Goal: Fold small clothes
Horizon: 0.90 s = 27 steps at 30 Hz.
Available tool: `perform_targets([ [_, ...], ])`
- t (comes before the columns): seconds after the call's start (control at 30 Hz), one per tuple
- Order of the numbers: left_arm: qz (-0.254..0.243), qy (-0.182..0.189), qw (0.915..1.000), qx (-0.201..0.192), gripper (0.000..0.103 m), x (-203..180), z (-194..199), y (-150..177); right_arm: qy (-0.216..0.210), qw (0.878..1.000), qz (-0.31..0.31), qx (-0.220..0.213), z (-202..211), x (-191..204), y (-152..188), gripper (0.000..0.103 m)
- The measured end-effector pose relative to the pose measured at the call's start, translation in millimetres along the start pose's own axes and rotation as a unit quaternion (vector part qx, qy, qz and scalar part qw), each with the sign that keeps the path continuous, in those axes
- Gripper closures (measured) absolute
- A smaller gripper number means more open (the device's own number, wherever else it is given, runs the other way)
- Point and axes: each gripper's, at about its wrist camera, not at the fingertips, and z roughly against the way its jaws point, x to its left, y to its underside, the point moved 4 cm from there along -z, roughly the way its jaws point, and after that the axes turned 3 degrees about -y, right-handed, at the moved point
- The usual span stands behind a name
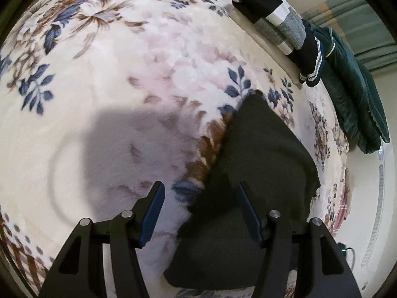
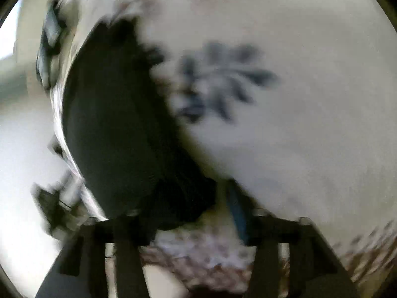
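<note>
A dark green folded garment [image 1: 258, 173] lies on the cream floral blanket [image 1: 124, 87], reaching from mid-right down to the bottom. My left gripper [image 1: 199, 193] is open just above the garment's left edge; its right finger is over the cloth, its left finger over the blanket. In the blurred right wrist view the same dark garment [image 2: 116, 124] fills the left half. My right gripper [image 2: 196, 206] looks open, with the garment's near corner lying over its left finger side.
A stack of folded clothes [image 1: 278, 17], dark, grey and white, sits at the far right of the blanket. A dark teal jacket [image 1: 352, 94] lies beyond it at the bed's edge. Curtains [image 1: 357, 10] hang behind.
</note>
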Motion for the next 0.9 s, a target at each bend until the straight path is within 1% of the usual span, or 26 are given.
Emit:
perform_targets([
  [0.03, -0.001, -0.001, 1.0, -0.002, 0.046, 1.2, 1.7, 0.2, 0.007, 1.0, 0.005, -0.015, 9.4, 6.1, -0.9, 0.046],
  [0.07, 0.0, -0.002, 1.0, -0.003, 0.046, 1.7, 1.8, 1.4, 0.004, 0.999, 0.011, -0.033, 18.3, 18.3, -2.3, 0.045],
  [0.1, 0.0, -0.002, 1.0, -0.003, 0.046, 2.7, 1.7, 2.0, -0.011, 0.999, 0.014, -0.043, 25.9, 24.7, -3.0, 0.045],
  [0.13, 0.002, -0.003, 1.0, -0.003, 0.046, 3.7, 1.2, 2.6, -0.026, 0.998, 0.016, -0.046, 32.2, 29.8, -4.2, 0.045],
  [0.17, 0.003, -0.004, 1.0, -0.002, 0.046, 4.4, 0.2, 3.2, -0.036, 0.998, 0.021, -0.042, 29.8, 36.7, -5.4, 0.045],
  [0.2, 0.005, -0.004, 1.0, 0.0, 0.046, 4.9, -1.1, 3.9, -0.023, 0.999, 0.031, -0.03, 21.2, 45.4, -8.5, 0.045],
  [0.23, 0.006, -0.003, 1.0, 0.002, 0.046, 4.7, -2.2, 4.9, 0.009, 0.999, 0.048, -0.009, 5.2, 52.8, -8.4, 0.045],
  [0.27, 0.006, -0.002, 1.0, 0.002, 0.046, 4.4, -2.8, 5.6, 0.052, 0.997, 0.061, 0.014, -13.6, 56.1, -5.9, 0.045],
  [0.3, 0.005, -0.002, 1.0, 0.003, 0.046, 2.7, -3.3, 6.5, 0.072, 0.995, 0.068, 0.021, -24.7, 59.8, -4.7, 0.062],
  [0.33, 0.003, -0.002, 1.0, 0.003, 0.046, 0.7, -3.3, 6.7, 0.085, 0.993, 0.075, 0.011, -29.5, 64.6, -2.4, 0.09],
  [0.37, 0.0, 0.001, 1.0, 0.002, 0.046, -1.3, -3.0, 7.1, 0.097, 0.992, 0.078, 0.002, -30.6, 70.9, 1.0, 0.09],
  [0.4, -0.003, 0.002, 1.0, 0.002, 0.046, -3.5, -2.9, 7.3, 0.097, 0.992, 0.081, -0.013, -26.9, 78.1, 6.2, 0.092],
  [0.47, -0.011, 0.007, 0.9999, 0.003, 0.046, -8.4, -3.9, 7.6, 0.106, 0.988, 0.101, -0.046, -4.0, 93.9, 10.0, 0.093],
  [0.5, -0.014, 0.009, 0.9998, 0.005, 0.046, -10.2, -5.6, 7.4, 0.105, 0.988, 0.096, -0.055, 4.7, 89.2, 13.8, 0.093],
  [0.53, -0.018, 0.011, 0.9997, 0.009, 0.046, -12.1, -8.3, 7.0, 0.105, 0.989, 0.089, -0.047, 6.0, 82.4, 16.6, 0.093],
  [0.6, -0.028, 0.015, 0.9994, 0.013, 0.046, -16.8, -13.3, 4.6, 0.136, 0.987, 0.087, -0.019, 3.8, 63.8, 10.1, 0.092],
  [0.63, -0.031, 0.017, 0.9993, 0.015, 0.046, -19.4, -15.7, 2.2, 0.14, 0.987, 0.083, -0.006, -1.9, 57.6, 4.5, 0.091],
  [0.67, -0.034, 0.02, 0.9991, 0.016, 0.046, -21.8, -17.9, 0.0, 0.128, 0.989, 0.075, 0.011, -9.1, 55.1, -0.1, 0.091],
  [0.7, -0.039, 0.026, 0.9987, 0.018, 0.046, -25.0, -21.8, -4.1, 0.114, 0.991, 0.063, 0.024, -10.2, 51.0, -1.8, 0.084],
  [0.73, -0.044, 0.034, 0.9982, 0.021, 0.046, -28.3, -26.5, -8.3, 0.107, 0.992, 0.057, 0.023, -0.7, 42.1, -7.2, 0.069],
  [0.77, -0.049, 0.042, 0.9976, 0.025, 0.045, -31.0, -31.2, -11.5, 0.091, 0.994, 0.059, 0.013, 4.5, 43.0, -16.2, 0.058],
  [0.8, -0.056, 0.051, 0.9967, 0.03, 0.045, -33.6, -37.0, -14.2, 0.065, 0.995, 0.071, -0.003, 5.8, 48.2, -25.1, 0.035],
  [0.83, -0.063, 0.061, 0.9954, 0.037, 0.045, -35.9, -44.8, -17.0, 0.04, 0.995, 0.086, -0.011, 5.9, 50.7, -34.2, 0.024],
  [0.87, -0.066, 0.069, 0.9943, 0.047, 0.045, -36.8, -53.1, -18.8, 0.02, 0.995, 0.096, -0.008, 1.3, 50.5, -44.8, 0.023],
  [0.9, -0.067, 0.079, 0.9931, 0.056, 0.045, -37.3, -59.4, -19.9, 0.008, 0.995, 0.1, 0.001, -8.2, 46.7, -56.4, 0.023],
])
